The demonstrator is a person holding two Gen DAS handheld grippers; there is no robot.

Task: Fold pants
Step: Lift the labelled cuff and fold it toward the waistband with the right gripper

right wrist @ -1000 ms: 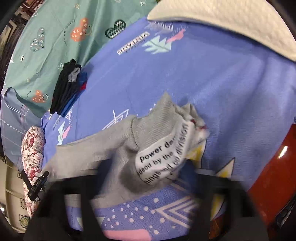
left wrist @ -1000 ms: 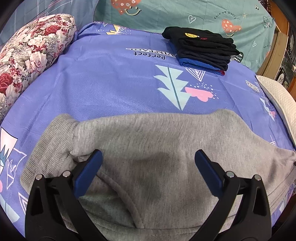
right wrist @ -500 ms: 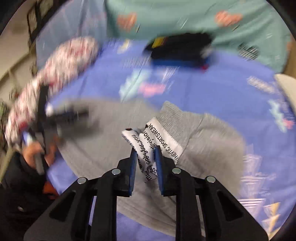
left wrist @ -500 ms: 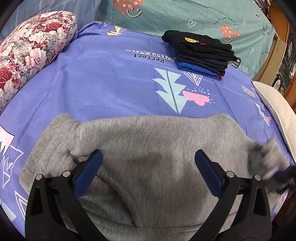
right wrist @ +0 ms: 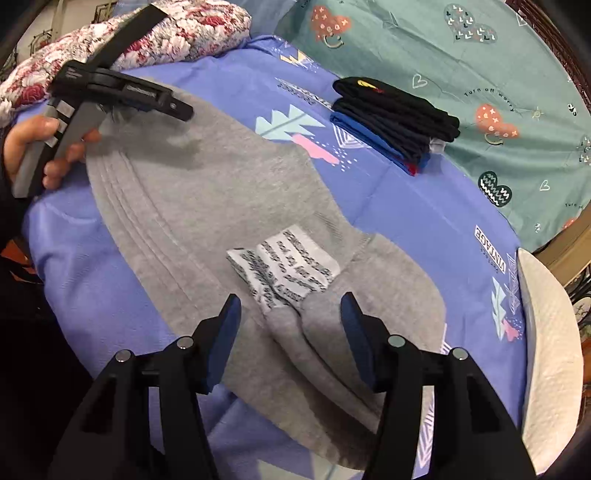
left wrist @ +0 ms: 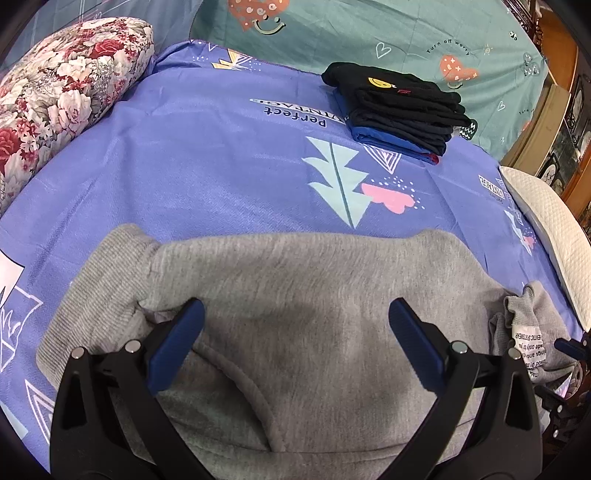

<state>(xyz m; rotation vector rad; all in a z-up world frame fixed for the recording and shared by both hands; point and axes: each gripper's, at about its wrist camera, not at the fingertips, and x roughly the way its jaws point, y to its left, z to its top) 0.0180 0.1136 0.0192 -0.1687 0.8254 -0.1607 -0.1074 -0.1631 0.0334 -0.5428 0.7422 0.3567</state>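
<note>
Left wrist view: the left gripper [left wrist: 295, 328] hangs just above the grey pants [left wrist: 295, 302], its jaws spread wide and holding nothing. The pants lie flat on the purple bedsheet [left wrist: 207, 162], the ribbed waistband [left wrist: 92, 302] to the left. At the right edge a bunched part of the pants shows a white printed label [left wrist: 526, 347], and a bit of the right gripper [left wrist: 569, 349] shows just beside it. Farther back on the sheet sits a stack of folded dark clothes [left wrist: 399, 107], well apart from the pants. A floral pillow [left wrist: 62, 92] lies at the upper left, a white quilted pillow [left wrist: 554, 236] at the right, and a teal sheet [left wrist: 406, 37] behind.

Right wrist view: the right gripper [right wrist: 290, 332] has its jaws apart and empty, poised over the pants [right wrist: 207, 192]. The white label [right wrist: 284, 269] lies crumpled on the grey fabric just ahead of the fingertips. At the upper left a hand [right wrist: 33, 147] holds the left gripper [right wrist: 147, 98] over the far end of the pants. The folded dark stack [right wrist: 391, 122] rests on the bedsheet [right wrist: 424, 206] beyond, the floral pillow [right wrist: 166, 33] behind it to the left, and the white pillow [right wrist: 550, 332] at the right.
</note>
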